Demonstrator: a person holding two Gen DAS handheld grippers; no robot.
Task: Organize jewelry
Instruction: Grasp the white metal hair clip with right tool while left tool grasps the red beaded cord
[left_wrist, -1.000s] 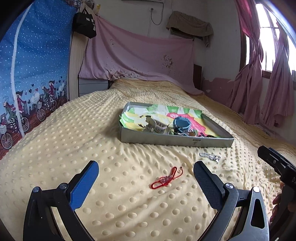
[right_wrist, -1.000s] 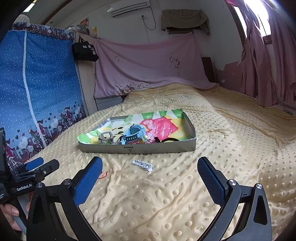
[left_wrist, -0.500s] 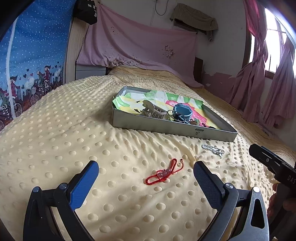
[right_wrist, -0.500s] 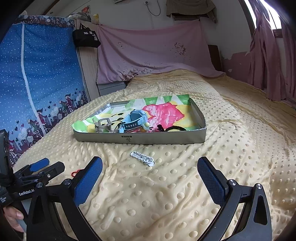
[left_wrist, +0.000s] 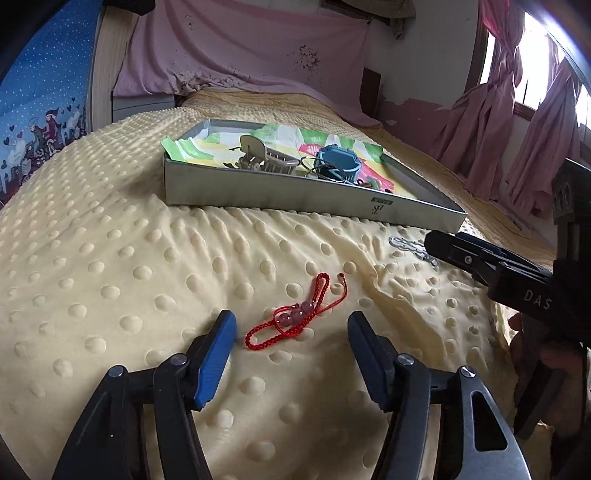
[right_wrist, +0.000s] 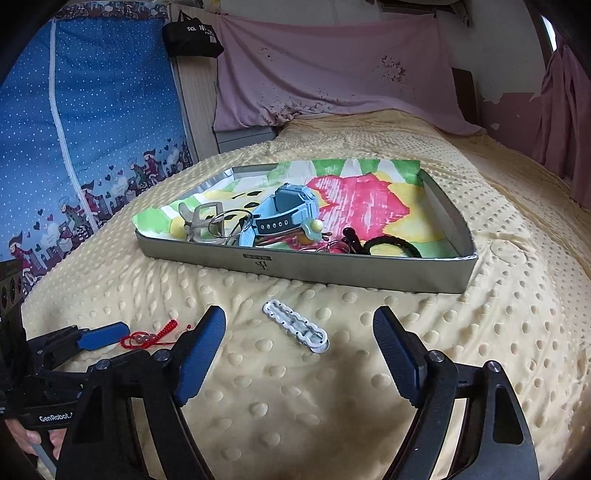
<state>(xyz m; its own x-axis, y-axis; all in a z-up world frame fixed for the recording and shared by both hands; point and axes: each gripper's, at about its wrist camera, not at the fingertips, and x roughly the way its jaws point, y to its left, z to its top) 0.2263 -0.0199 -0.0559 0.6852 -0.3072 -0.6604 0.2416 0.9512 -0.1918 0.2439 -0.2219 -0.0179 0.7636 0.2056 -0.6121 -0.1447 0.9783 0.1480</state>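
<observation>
Left gripper (left_wrist: 291, 325) — jaws spread wide, low over the yellow dotted blanket (left_wrist: 110, 266), straddling a red cord bracelet (left_wrist: 295, 314) that lies flat between the fingertips, untouched. Right gripper (right_wrist: 299, 325) — jaws likewise spread, bracketing a white hair clip (right_wrist: 295, 326) on the blanket. Beyond both, a grey tray (right_wrist: 332, 264) holds a blue watch (right_wrist: 288, 214) and a black hair tie (right_wrist: 391, 245).

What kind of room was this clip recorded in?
Most likely a home bedroom. The work surface is a bed under a yellow dotted blanket, pink curtains hang by a window, and a grey tray of jewelry sits on the blanket.
</observation>
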